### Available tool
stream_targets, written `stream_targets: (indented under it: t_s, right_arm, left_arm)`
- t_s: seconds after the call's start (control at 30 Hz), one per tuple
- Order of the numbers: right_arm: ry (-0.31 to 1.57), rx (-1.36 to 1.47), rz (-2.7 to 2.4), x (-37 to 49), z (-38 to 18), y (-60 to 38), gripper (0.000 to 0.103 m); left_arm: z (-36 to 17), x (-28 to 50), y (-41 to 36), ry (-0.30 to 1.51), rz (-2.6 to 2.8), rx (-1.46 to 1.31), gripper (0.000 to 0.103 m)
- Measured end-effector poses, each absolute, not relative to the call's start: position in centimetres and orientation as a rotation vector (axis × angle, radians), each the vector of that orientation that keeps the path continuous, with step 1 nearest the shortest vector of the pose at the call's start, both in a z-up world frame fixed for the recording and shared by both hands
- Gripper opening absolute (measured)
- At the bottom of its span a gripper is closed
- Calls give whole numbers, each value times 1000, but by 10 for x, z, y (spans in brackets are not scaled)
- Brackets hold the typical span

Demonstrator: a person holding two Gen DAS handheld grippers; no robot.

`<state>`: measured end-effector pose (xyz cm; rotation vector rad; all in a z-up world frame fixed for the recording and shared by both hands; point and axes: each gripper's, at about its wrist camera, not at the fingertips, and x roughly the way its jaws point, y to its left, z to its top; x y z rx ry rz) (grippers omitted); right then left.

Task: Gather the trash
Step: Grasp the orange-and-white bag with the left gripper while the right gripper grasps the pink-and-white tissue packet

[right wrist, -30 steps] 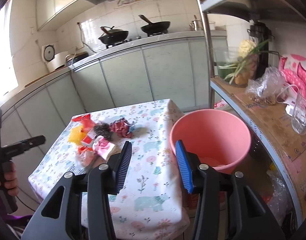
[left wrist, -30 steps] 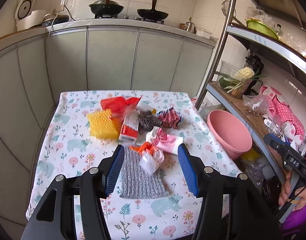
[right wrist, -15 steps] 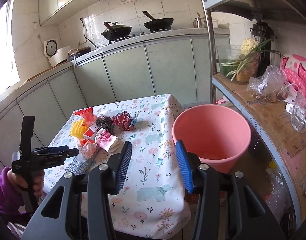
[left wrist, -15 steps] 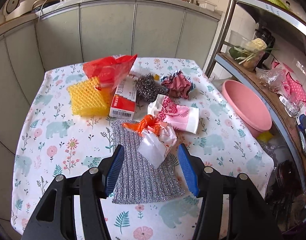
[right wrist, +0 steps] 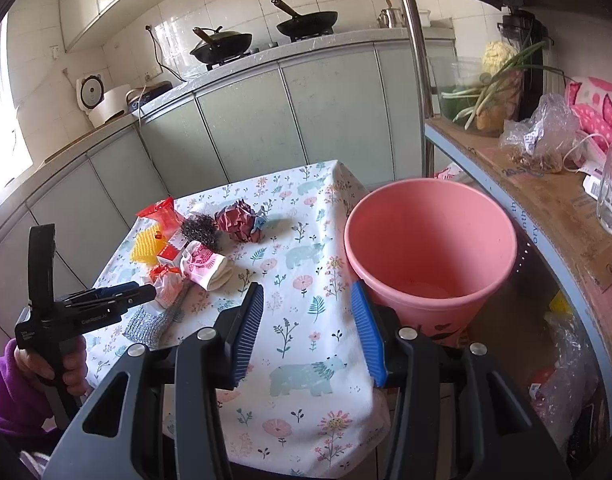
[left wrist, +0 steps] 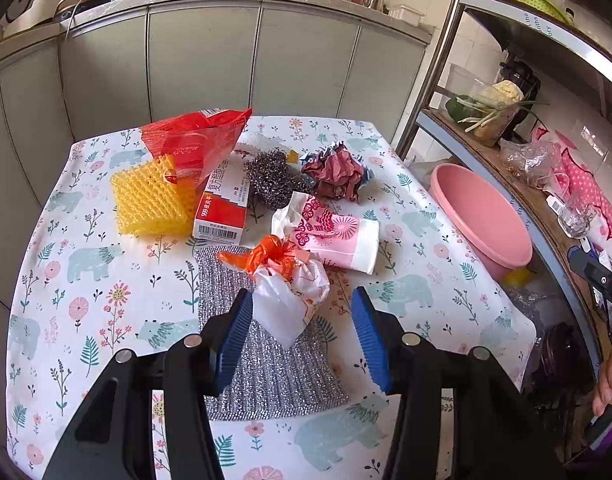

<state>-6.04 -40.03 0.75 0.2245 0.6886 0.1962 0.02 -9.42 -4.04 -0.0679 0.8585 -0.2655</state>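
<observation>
Left gripper (left wrist: 301,330) low over counter (left wrist: 105,292), jaws apart, just been closing a bit. Small tied bag (left wrist: 289,292), white with orange knot, sits between blue pads, lying on silver cloth (left wrist: 265,376); left pad at bag's edge, right pad clear of it. More trash behind: yellow sponge (left wrist: 149,196), red box (left wrist: 221,208), wire scrubber (left wrist: 271,178), crumpled paper (left wrist: 338,172). Right gripper (right wrist: 308,328) half spread, holding nothing, just beside pink bucket (right wrist: 430,240) at counter's edge.
</observation>
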Motion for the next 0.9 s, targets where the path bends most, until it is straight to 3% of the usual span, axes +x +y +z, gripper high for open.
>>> stream_targets:
  t_s: [0.67,0.73,0.9]
  right_arm:
    - [763,234,289,-39,-13,-383,47]
    - [768,227,304,-38,-14,-378,47]
    - [783,204,341,-34,-17,-367,47]
  left_arm:
    - [-54,11,-102,894,-219,-67,46]
    - [-56,11,-99,893,-218,-69,37]
    - [-55,12,-98,878,-209,-53,25]
